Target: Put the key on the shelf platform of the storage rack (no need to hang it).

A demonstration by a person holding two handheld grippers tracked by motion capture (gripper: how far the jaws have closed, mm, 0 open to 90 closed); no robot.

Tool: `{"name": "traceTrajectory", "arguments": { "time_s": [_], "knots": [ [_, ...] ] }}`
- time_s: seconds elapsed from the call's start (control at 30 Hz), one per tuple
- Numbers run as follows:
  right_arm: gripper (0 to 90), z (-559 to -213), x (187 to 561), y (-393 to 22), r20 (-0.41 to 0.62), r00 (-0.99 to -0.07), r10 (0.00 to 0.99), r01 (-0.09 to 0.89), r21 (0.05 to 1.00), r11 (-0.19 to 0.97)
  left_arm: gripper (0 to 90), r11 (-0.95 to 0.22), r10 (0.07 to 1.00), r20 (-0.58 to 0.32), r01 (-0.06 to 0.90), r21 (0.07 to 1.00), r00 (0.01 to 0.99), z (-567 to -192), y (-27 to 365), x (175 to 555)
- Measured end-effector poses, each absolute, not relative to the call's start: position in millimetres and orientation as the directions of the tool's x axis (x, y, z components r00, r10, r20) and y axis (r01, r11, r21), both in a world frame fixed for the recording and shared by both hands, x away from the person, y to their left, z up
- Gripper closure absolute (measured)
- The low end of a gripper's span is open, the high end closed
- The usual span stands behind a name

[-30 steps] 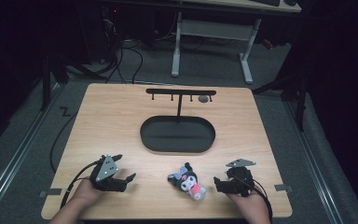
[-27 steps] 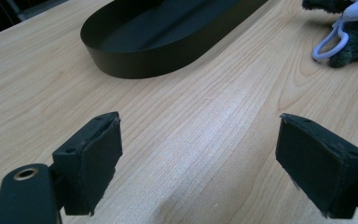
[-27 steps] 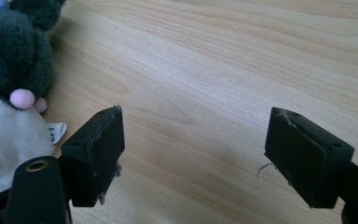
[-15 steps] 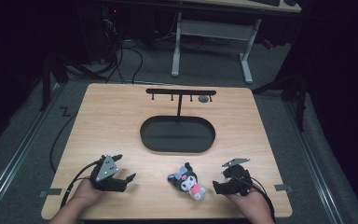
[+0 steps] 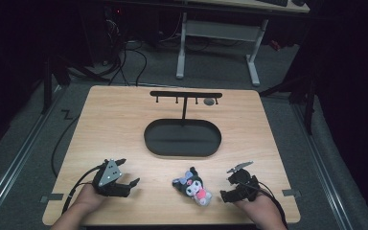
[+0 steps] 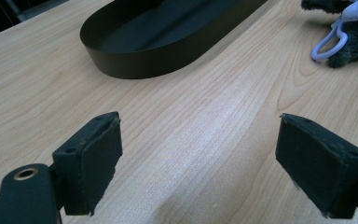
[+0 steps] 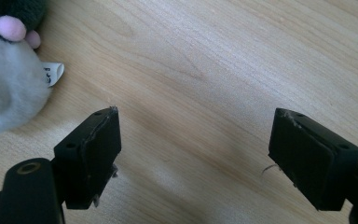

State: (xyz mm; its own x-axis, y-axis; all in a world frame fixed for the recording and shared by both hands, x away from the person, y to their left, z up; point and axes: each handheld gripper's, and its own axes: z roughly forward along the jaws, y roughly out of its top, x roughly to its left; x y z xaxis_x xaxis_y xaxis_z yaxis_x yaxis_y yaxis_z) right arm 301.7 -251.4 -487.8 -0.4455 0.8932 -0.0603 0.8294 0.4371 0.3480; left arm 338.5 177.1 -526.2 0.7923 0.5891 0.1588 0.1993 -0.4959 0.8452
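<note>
A light wooden table (image 5: 120,129) carries a shallow black oval tray (image 5: 182,138) at its middle, and behind the tray stands a thin black rack (image 5: 185,95) with small hooks along its crossbar. Near the front edge, between the two hands, lies a small plush toy (image 5: 193,185) with dark ears, a grey-white body and pink spots.

The left tool (image 5: 127,177) rests low over the table at the front left, held in the person's left hand (image 5: 87,197). Its jaws stand wide apart with nothing between them. In the left gripper view they frame bare wood, the tray lies ahead of them, and the toy's dark fur with a pale lilac loop (image 6: 327,43) sits at the upper right.

The right tool (image 5: 225,183) sits at the front right, just beside the toy, in the person's right hand (image 5: 258,210). Its jaws are also spread wide and empty. In the right gripper view the toy's pale fluffy body (image 7: 7,88) and a small white tag (image 7: 52,73) lie to the left of the left jaw, apart from it.
</note>
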Motion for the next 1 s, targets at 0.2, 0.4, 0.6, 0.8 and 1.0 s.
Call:
{"name": "traceTrajectory", "arguments": {
  "time_s": [0.2, 0.4, 0.6, 0.8, 1.0],
  "knots": [
    [15.4, -485, 301, -248, -0.068, -0.462, 0.884, 0.828, 0.324, 0.458, 15.4, -0.499, 0.586, 0.162, 0.197, 0.844, 0.794, -526, 177, 338],
    [14.8, -482, 301, -245, -0.071, -0.477, 0.876, 0.826, 0.305, 0.474, 15.4, -0.499, 0.588, 0.162, 0.198, 0.844, 0.793, -526, 177, 338],
    [13.6, -474, 302, -243, -0.084, -0.486, 0.870, 0.823, 0.289, 0.488, 15.4, -0.500, 0.589, 0.162, 0.199, 0.843, 0.792, -526, 176, 338],
    [13.1, -457, 304, -235, -0.075, -0.501, 0.862, 0.805, 0.325, 0.496, 15.4, -0.500, 0.589, 0.160, 0.201, 0.843, 0.792, -526, 177, 339],
    [12.9, -447, 305, -221, -0.057, -0.529, 0.846, 0.789, 0.332, 0.516, 15.4, -0.498, 0.589, 0.158, 0.203, 0.843, 0.792, -526, 177, 339]
  ]
}}
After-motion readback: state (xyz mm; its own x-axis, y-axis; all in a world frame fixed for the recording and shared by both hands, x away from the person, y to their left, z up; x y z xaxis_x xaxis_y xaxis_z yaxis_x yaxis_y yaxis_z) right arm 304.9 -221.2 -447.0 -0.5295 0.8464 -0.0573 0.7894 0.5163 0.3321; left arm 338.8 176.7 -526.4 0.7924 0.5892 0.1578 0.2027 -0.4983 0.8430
